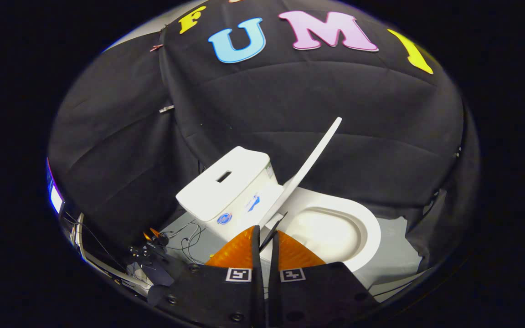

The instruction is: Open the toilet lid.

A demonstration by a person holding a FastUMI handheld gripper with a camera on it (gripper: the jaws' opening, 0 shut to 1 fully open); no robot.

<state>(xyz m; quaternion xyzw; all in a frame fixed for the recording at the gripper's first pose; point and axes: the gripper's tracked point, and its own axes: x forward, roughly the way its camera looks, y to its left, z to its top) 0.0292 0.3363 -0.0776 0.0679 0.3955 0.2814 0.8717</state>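
Note:
A white toilet stands against the black cloth wall. Its lid [310,159] is raised and seen edge-on, rising at a slant beside the tank [226,182]. The seat ring [368,230] and the bowl inside it lie uncovered. My gripper [266,231] is shut, with only a thin slit between its two fingers and nothing held in it. The fingertips sit just short of the lid's lower end, close to the hinge, between the tank and the bowl. I cannot tell whether they touch the lid.
Loose cables [185,237] and small dark gear lie on the grey floor [394,259] left of the tank. A lit screen edge [55,196] glows far to the left. Black cloth hangs close behind and beside the toilet.

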